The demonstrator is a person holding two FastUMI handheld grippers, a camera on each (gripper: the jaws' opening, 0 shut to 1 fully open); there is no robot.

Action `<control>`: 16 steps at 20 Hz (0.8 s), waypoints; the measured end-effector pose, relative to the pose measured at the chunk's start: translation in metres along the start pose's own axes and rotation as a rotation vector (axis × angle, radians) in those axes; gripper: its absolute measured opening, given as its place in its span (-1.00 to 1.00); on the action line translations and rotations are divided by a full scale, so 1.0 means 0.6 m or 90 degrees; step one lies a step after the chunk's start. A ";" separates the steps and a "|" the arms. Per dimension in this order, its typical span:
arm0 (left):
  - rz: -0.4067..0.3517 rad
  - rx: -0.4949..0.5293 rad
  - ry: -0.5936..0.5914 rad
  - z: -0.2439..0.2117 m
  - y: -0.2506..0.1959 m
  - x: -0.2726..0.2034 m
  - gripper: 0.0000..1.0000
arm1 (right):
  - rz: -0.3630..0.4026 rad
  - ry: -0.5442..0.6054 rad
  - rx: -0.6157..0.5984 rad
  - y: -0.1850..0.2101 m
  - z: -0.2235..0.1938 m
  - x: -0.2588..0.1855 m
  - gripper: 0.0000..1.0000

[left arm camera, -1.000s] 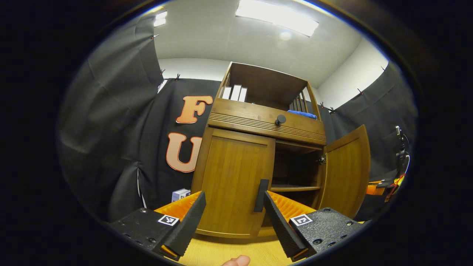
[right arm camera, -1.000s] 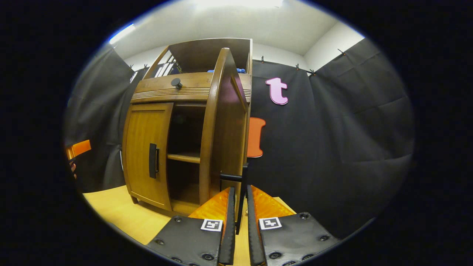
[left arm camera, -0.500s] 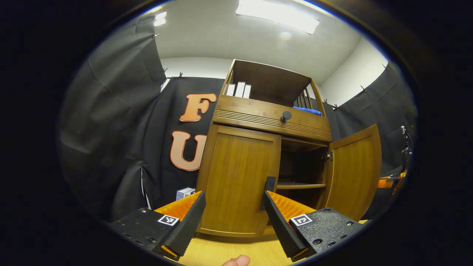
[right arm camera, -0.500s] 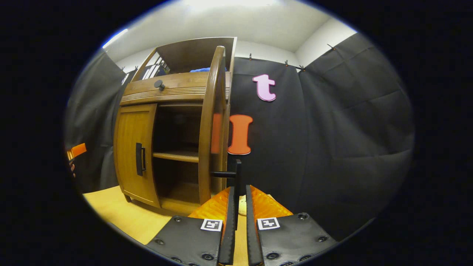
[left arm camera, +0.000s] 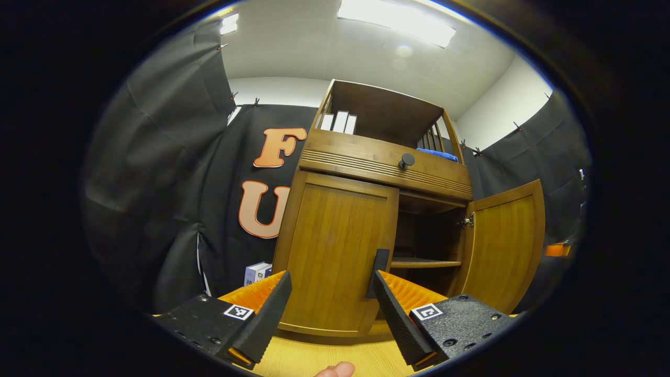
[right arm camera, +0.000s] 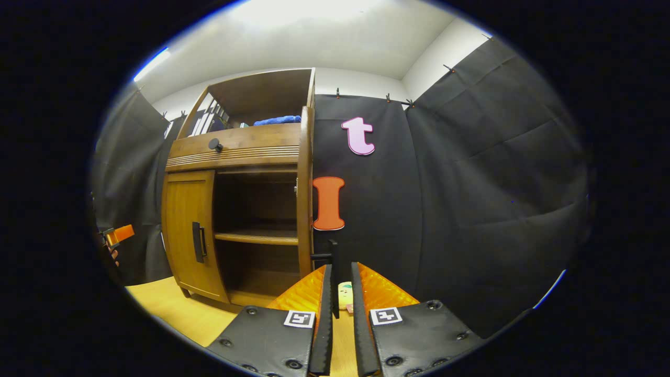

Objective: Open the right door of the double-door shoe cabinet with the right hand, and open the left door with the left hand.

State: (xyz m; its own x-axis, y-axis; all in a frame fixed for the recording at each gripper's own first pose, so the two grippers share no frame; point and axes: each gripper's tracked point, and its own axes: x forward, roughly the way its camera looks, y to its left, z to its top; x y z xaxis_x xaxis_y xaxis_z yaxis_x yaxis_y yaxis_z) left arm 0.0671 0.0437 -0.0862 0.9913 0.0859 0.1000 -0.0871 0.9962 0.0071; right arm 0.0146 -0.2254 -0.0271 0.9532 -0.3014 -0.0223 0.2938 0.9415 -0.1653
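Both grippers: textured black screwed housings, square black-and-white markers, ribbed orange inner panels.

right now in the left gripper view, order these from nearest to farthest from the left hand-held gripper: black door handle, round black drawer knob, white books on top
1. Black door handle, on the closed left door, just by the left hand-held gripper, toward its right finger.
2. Round black drawer knob, higher up on the drawer front.
3. White books, in the open top shelf, upper left.
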 end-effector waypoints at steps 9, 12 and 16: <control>-0.006 0.023 0.019 -0.025 -0.023 0.064 0.89 | 0.061 -0.019 -0.030 0.145 0.030 -0.091 -0.19; -0.025 0.028 0.021 -0.028 -0.046 0.097 0.89 | 0.073 -0.031 -0.041 0.180 0.032 -0.109 0.27; -0.060 0.034 0.017 -0.027 -0.084 0.140 0.83 | 0.109 -0.029 -0.021 0.215 0.025 -0.135 0.97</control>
State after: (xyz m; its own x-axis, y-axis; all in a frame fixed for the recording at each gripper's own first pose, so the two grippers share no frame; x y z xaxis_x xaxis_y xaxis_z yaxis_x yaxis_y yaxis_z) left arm 0.1564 0.0013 -0.0945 0.9976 -0.0071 0.0695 0.0023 0.9977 0.0682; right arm -0.0236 -0.0772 -0.0320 0.9915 -0.1297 -0.0085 0.1255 0.9727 -0.1950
